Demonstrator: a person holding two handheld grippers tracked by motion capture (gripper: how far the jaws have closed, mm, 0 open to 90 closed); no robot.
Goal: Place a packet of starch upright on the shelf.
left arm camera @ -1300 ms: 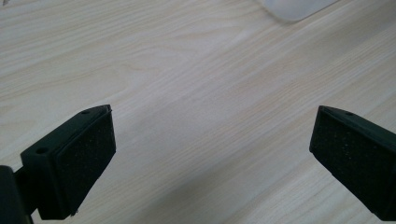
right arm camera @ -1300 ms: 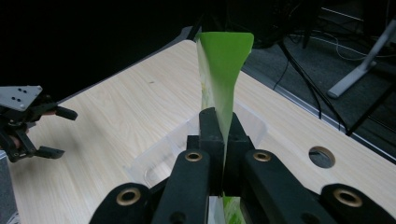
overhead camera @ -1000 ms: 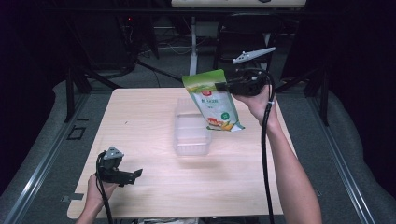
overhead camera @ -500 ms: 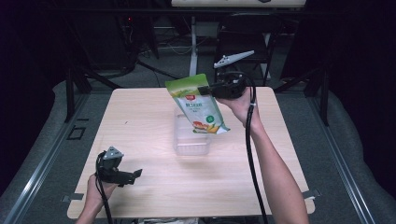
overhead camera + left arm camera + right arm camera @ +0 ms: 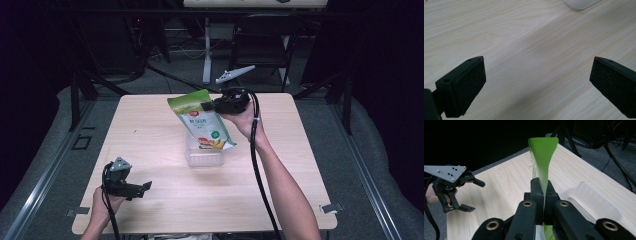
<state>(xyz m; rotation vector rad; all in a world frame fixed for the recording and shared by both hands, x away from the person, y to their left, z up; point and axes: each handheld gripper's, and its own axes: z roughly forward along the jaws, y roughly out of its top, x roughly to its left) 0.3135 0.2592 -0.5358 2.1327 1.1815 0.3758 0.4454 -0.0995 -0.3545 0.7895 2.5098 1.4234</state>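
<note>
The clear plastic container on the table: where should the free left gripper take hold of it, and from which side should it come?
Probably the near rim of the clear container, approached from the person's side. It stands open and upright, so a thin wall can pass between the jaws. The green pouch, clamped in the right gripper, hangs over its far part, so that side is blocked. The left gripper is open.

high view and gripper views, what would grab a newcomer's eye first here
The bright green pouch stands out, held in the air over the clear plastic container at the table's middle, pinched at its top edge by the right gripper. Next, the left gripper near the table's front left corner, its jaws wide open over bare wood.
</note>
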